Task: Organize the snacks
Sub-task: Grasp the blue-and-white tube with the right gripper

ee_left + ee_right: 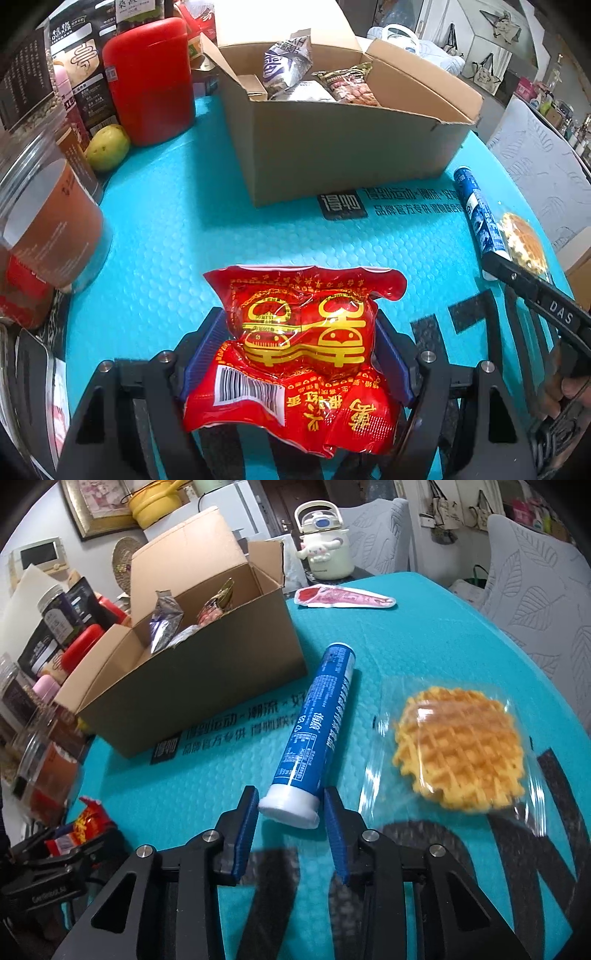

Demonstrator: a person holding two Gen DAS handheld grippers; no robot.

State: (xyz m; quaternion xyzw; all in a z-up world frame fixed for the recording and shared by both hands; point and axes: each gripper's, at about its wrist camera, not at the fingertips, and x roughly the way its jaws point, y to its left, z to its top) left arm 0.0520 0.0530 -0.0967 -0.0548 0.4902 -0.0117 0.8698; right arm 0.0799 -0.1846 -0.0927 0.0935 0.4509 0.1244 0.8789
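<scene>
While the left gripper [299, 354] sits low over the turquoise table mat [166, 221], its blue pads are closed in on both sides of the red snack packet [295, 350], which bulges up between them, barcode end nearest the camera. Straight ahead, toward the mat's far edge, stands the open cardboard box [332, 147] with a few packets already inside. A red canister [151, 77] and a green fruit [107, 147] crowd the far left edge, just beside the box. My worry here: that glossy, puffy packet could squirt out of the pads on the way, or snag on the box's near wall.

Over to the right wrist view: the right gripper [291, 827] is spread open, its pads flanking the white cap end of the blue tube [317, 716] without clearly touching it. The tube lies on the mat, pointing toward the box's near corner. Just beside it, by the right edge, lies a wrapped waffle [458, 749]. Risk here: the round tube rolls away if one pad lands first.
</scene>
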